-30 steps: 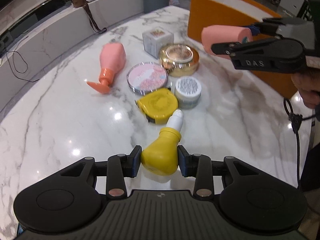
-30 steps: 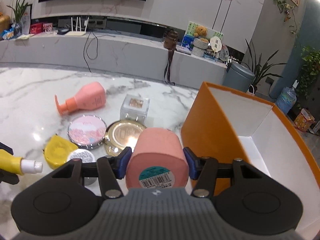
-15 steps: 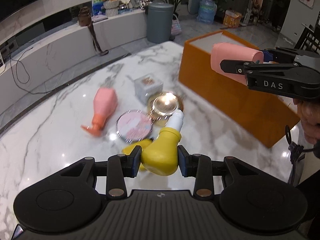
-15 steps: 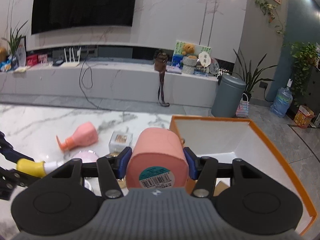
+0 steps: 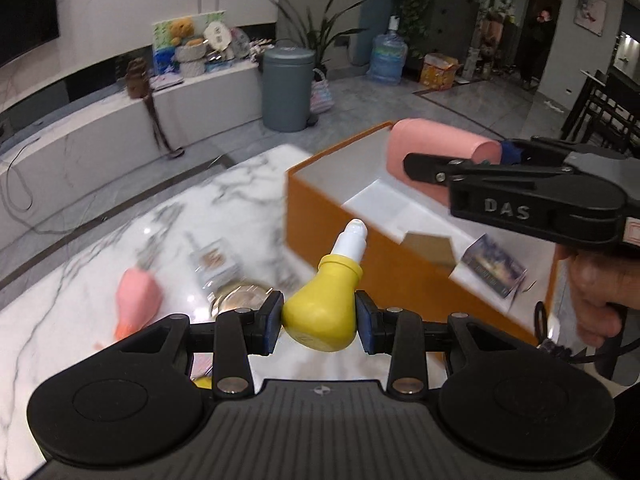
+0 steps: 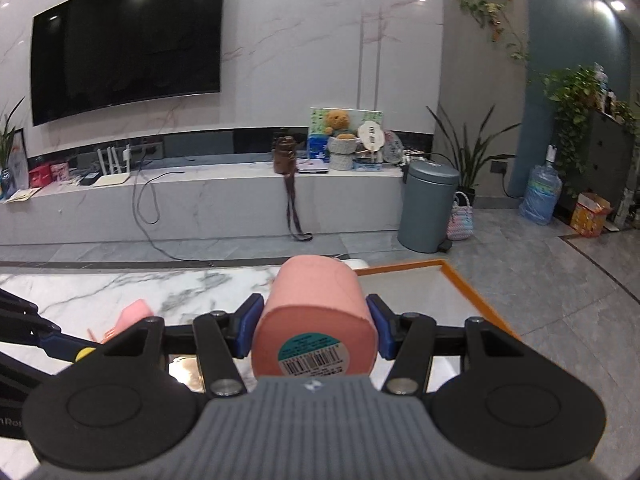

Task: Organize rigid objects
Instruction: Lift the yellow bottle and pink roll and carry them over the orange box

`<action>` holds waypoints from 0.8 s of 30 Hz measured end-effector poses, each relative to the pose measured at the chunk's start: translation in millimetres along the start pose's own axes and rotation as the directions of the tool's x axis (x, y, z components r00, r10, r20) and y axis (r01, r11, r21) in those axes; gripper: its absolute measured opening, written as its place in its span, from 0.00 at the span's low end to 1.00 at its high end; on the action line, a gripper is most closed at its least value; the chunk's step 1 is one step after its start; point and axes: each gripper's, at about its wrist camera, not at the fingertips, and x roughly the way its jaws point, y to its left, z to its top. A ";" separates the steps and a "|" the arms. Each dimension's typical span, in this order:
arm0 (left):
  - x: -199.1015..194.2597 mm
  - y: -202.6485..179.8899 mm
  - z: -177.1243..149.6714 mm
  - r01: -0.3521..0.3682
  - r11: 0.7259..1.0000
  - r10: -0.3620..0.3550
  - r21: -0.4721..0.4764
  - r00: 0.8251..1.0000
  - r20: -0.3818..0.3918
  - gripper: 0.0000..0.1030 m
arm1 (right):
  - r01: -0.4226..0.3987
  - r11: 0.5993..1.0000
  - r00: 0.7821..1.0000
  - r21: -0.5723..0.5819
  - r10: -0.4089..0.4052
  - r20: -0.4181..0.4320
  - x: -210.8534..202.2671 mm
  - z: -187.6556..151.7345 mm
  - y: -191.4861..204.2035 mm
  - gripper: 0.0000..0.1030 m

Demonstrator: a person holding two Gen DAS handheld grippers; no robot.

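Both tools have risen off the marble table (image 5: 100,264) and swung toward the orange box (image 5: 320,216) within the last second. The left gripper (image 5: 319,322) is clamped on the yellow bulb-shaped bottle (image 5: 320,312), white tip forward, near the box's near wall. The right gripper (image 6: 314,326) pinches the pink cylinder (image 6: 316,316) over the box opening — release looks imminent. A pink pump bottle (image 5: 136,300), gold tin (image 5: 240,296) and small cube box (image 5: 214,260) remain on the table — unsorted.

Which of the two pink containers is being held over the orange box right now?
The pink cylinder, clamped in the right gripper above the orange box. The pink pump bottle lies on the marble table.
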 end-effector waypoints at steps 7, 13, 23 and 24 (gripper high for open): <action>16.6 -28.7 20.2 0.033 0.999 -0.033 0.017 0.999 0.023 0.42 | 0.036 0.998 0.999 0.047 -0.035 -0.023 5.1 4.0 -45.2 0.54; 35.6 -56.2 39.1 0.059 0.997 -0.060 0.044 0.998 0.028 0.42 | 0.066 0.993 0.996 0.094 -0.061 -0.061 11.3 0.7 -85.3 0.54; 79.3 -104.8 45.0 0.042 0.988 -0.033 0.146 0.997 -0.065 0.42 | 0.061 0.991 0.984 0.115 -0.040 -0.173 35.1 -13.8 -129.8 0.54; 84.5 -108.9 44.5 0.036 0.987 -0.024 0.159 0.997 -0.079 0.42 | 0.057 0.992 0.982 0.113 -0.036 -0.184 38.1 -15.2 -132.9 0.54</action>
